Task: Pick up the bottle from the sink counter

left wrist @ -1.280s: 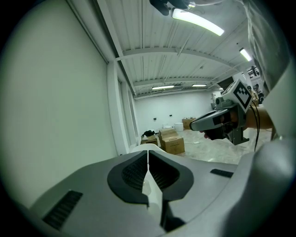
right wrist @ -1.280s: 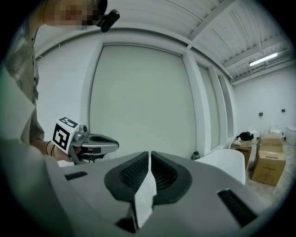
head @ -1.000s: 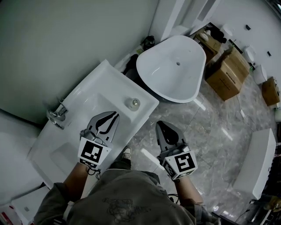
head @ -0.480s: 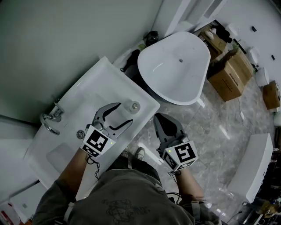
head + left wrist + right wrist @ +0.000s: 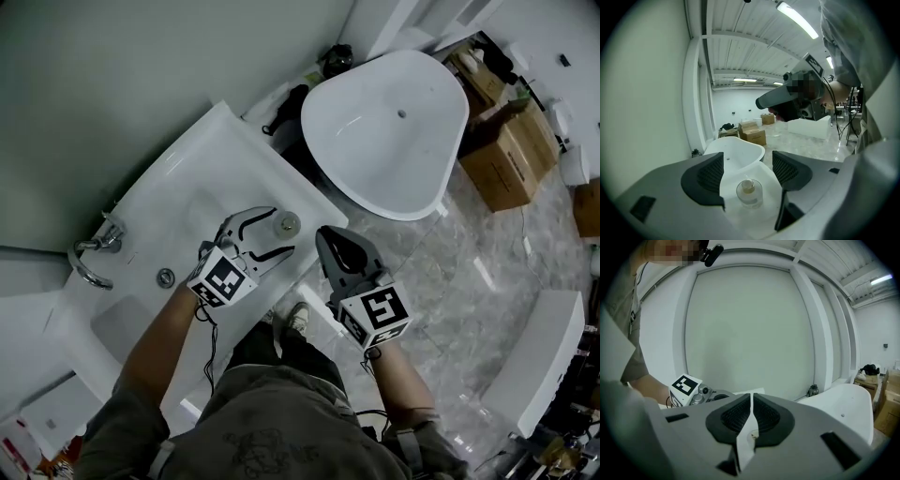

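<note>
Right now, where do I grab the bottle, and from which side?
Grip the bottle by its round body, below the cap, from the counter's front edge: it stands upright. The left gripper has just been opening its jaws; the bottle between them, untouched.

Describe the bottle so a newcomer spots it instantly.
Find the long white sink counter against the wall. At its end nearest the bathtub stands a small round bottle. It is clear glass with a pale stopper, unlike the metal faucet at the far end.
</note>
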